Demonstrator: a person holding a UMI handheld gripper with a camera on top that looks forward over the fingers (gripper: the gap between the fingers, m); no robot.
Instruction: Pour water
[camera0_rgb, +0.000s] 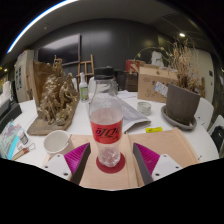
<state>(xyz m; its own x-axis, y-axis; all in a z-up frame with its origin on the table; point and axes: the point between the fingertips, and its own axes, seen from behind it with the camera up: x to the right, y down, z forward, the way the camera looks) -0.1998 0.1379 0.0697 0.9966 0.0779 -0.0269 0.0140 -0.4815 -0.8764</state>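
Cluttered white table (150, 118) in a dim room, with a tan mat (170, 145) up front. Sitting on a red coaster (110, 163) is a bottle (105, 125) with a red label, right between the fingers (76, 156), which are spread apart with a visible gap on each side. Gripper (110, 158) isn't squeezing anything yet. I'd close on the label band, square and centred, so it doesn't twist when tipped. A cup (57, 142) sits near left, a likely pour target.
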